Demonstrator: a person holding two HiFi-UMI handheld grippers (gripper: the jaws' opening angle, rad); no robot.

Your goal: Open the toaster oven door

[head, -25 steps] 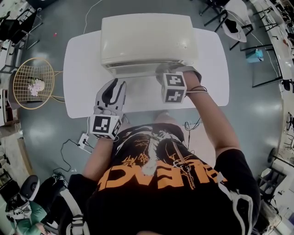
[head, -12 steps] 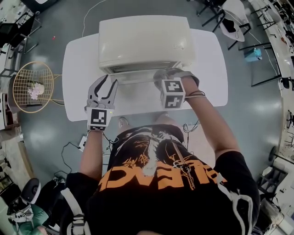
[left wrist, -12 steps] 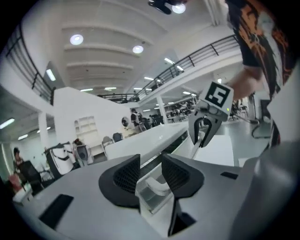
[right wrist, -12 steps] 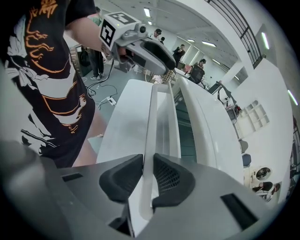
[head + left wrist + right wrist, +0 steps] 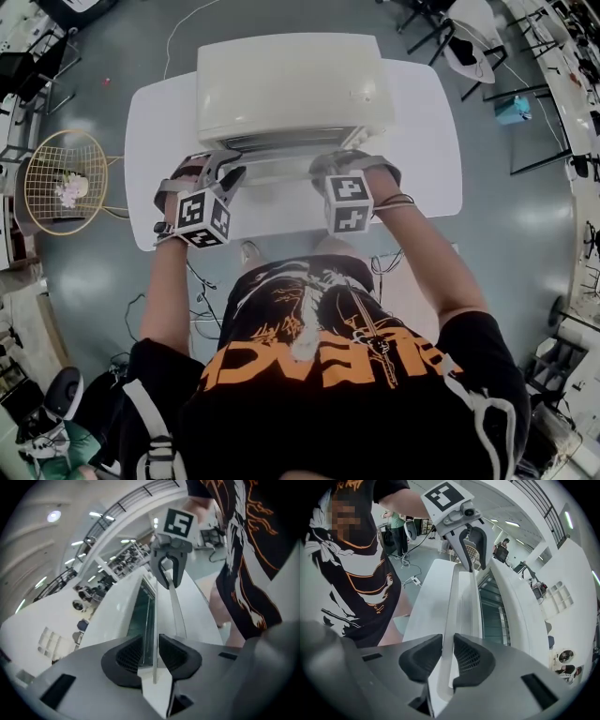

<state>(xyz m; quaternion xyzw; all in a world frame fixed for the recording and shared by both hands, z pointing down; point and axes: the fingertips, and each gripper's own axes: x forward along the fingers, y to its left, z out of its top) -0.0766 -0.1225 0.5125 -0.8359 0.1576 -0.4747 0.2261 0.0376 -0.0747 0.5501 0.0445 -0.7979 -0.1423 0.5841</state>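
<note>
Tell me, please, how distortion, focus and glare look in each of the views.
Head view: sharp and evenly lit, though the fisheye bows the table edges. Left gripper view: oven stretched, handle soft up close, lamps glaring. Right gripper view: handle curved, corners vignetted black.

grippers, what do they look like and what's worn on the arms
The left gripper and right gripper: grey bodies, black ribbed pads, a white cube with black square markers each. Worn: short black T-shirt sleeves, thin dark bands on the right wrist.
</note>
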